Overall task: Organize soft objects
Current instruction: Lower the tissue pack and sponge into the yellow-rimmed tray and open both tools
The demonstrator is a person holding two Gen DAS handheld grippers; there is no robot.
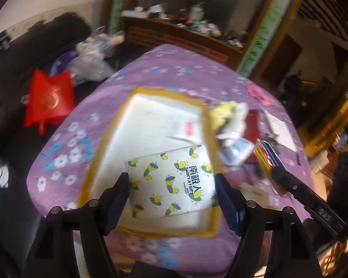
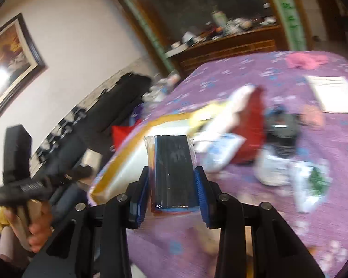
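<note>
Purple flowered cloth (image 1: 174, 74) covered the bed, with a white box (image 1: 150, 120) on it. Inside the box lay a lemon tissue pack (image 1: 171, 180), between the wide-open left claw (image 1: 171, 199). Over the box edge, the right claw (image 2: 171, 185) squeezed a dark wrapped pack (image 2: 171, 169).

glossy plastic-wrapped tissue pack (image 1: 171, 180); matt floral cloth tablecloth (image 1: 174, 69); shiny film-wrapped dark pack (image 2: 172, 171).

Dim indoor light, warm glow far right. Heavy motion blur both views; fisheye bending, black vignette at corners.
</note>
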